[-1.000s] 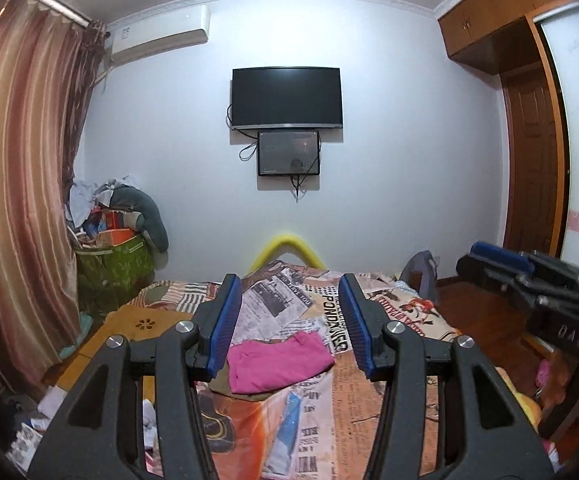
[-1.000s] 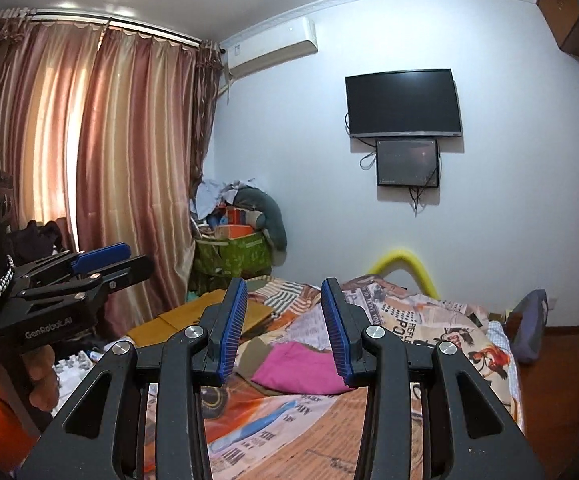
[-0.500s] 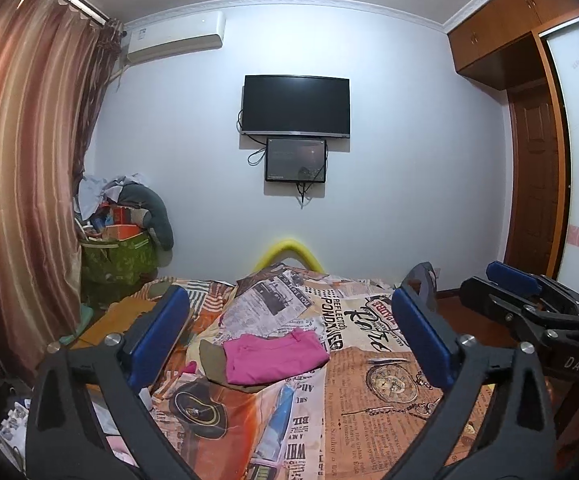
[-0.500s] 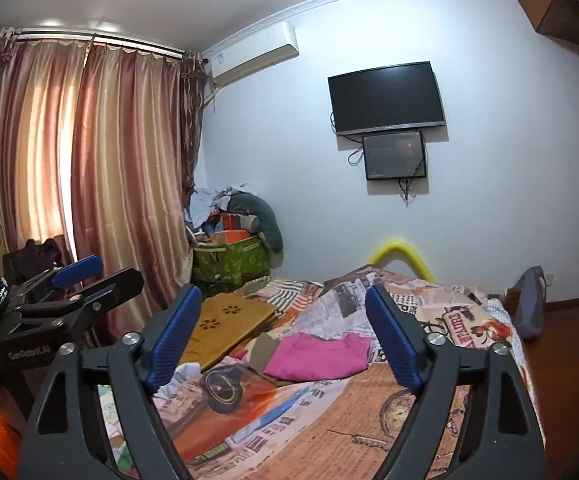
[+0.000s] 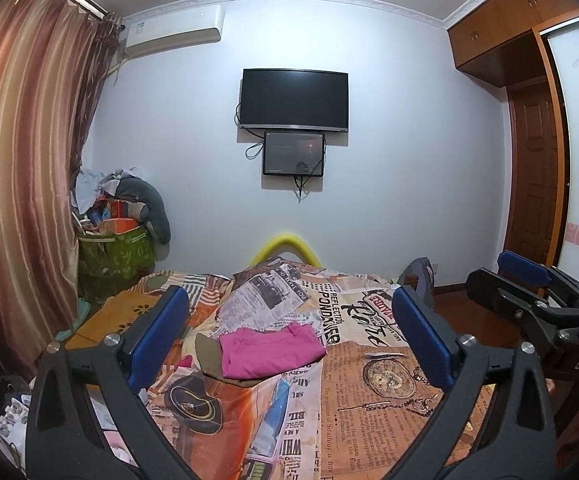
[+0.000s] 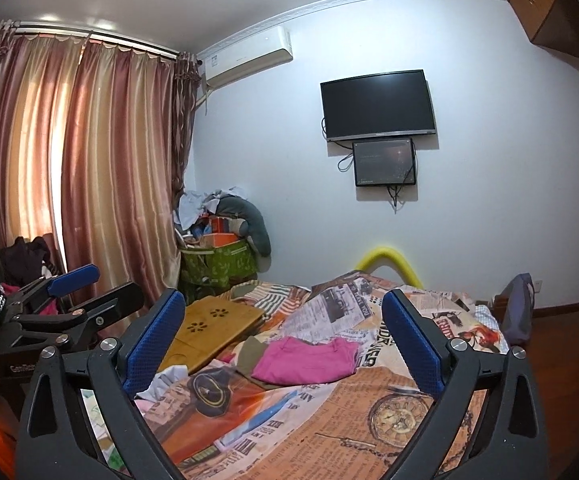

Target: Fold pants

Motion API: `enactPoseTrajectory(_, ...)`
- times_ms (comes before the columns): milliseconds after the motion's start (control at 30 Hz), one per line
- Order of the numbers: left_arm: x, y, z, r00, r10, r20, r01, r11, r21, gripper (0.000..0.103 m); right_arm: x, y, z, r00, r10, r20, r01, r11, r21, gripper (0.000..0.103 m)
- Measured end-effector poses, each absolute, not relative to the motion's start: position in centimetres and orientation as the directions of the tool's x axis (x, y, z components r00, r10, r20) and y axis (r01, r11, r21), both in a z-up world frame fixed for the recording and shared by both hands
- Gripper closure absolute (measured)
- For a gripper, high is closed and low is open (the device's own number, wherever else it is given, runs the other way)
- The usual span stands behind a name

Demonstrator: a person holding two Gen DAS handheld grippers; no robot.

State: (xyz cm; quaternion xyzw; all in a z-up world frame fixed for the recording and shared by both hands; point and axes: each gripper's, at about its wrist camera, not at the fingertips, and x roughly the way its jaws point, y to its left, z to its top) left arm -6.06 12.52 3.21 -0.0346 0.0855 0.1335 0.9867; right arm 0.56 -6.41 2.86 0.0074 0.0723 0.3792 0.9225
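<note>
Pink pants (image 5: pixel 271 352) laid folded on newsprint bedspread (image 5: pixel 373 380) lettered "REFLECTOR", left gripper (image 5: pixel 289 332) spread wide, nothing held, right gripper (image 6: pixel 285 336) opening, nothing between, "DAS" marked.

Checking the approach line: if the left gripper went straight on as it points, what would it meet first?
Probably the pink pants on the bed; nothing lies between the left gripper and them, though depth is unclear.

The newspaper-print orange bedspread (image 5: pixel 369 408) carries several legible headlines: "PONDKIER" in bold black capitals, with "REFLECTO" in smaller type beside it, and "BILL" and "WHIL" near the lower edge. A grey newsprint panel on the same bedspread reads "SERVE YOU". The black clamp body of the right gripper (image 5: pixel 529 280) carries the white letters "DAS". Smaller print remains illegible.
</note>
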Motion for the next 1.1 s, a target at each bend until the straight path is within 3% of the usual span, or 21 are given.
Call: enactPoseTrajectory(1100, -5.44, 12.43, 2.44, 0.947, 0.259, -0.190, -0.272, 0.961, -0.049, 0.000, 0.91, -6.90, 2.99, 0.717, 0.682, -0.145, -0.678, 0.730, 0.080, 0.001)
